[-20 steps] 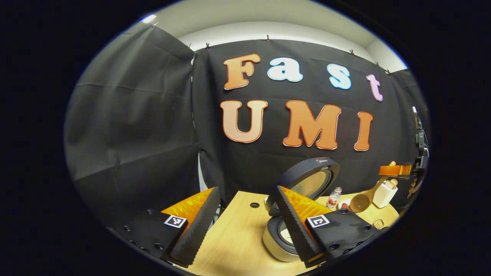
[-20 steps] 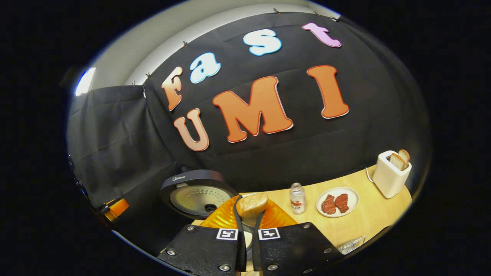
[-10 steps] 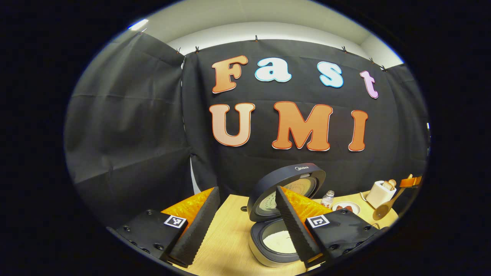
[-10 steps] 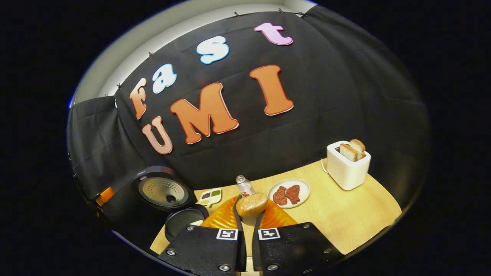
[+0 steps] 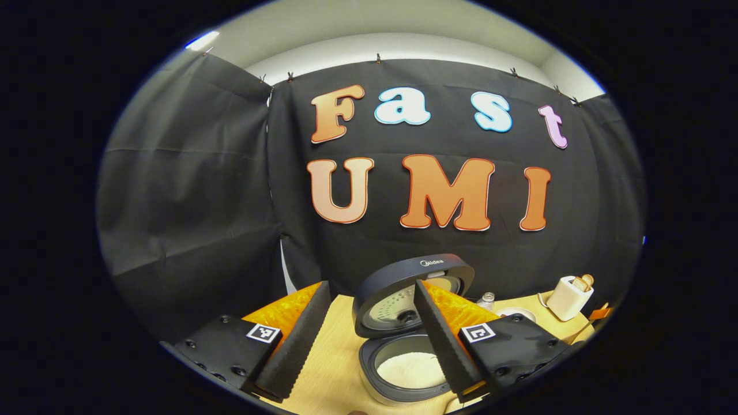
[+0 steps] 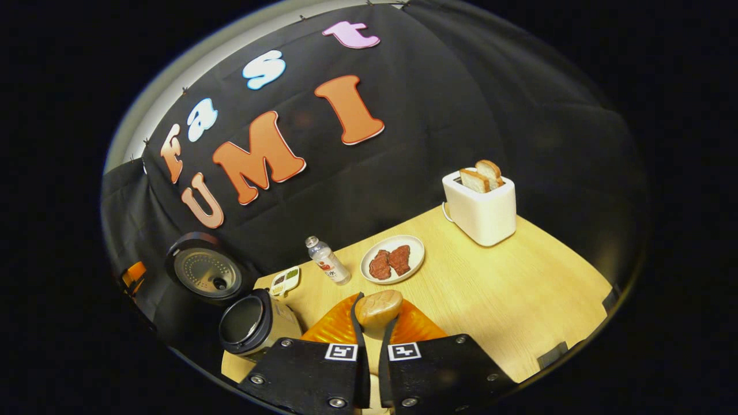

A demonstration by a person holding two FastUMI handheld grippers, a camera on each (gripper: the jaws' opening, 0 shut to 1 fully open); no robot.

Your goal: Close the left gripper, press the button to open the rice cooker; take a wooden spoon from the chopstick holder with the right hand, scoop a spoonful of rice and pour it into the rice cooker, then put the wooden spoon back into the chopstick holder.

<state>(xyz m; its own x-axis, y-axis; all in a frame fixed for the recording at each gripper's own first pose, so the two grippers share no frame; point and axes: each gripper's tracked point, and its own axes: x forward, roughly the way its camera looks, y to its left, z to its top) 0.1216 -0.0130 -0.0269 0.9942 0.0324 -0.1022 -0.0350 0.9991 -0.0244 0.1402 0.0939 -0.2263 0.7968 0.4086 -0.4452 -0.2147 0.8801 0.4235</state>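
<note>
Black tongs [image 5: 357, 340], orange-backed ribbed fingers [image 5: 441, 340]

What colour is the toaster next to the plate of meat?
White, with tan toast slices sticking out of the toaster. It shows best in the right gripper view.

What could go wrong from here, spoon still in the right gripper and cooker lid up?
1. The right gripper pinches the wooden spoon between its fingers; a loose grip could let it twist or slip in transit.
2. The bottle and plate of meat sit just ahead; a low swing could clip them.
3. The rice cooker stands open with rice inside; the lid could be bumped.
</note>
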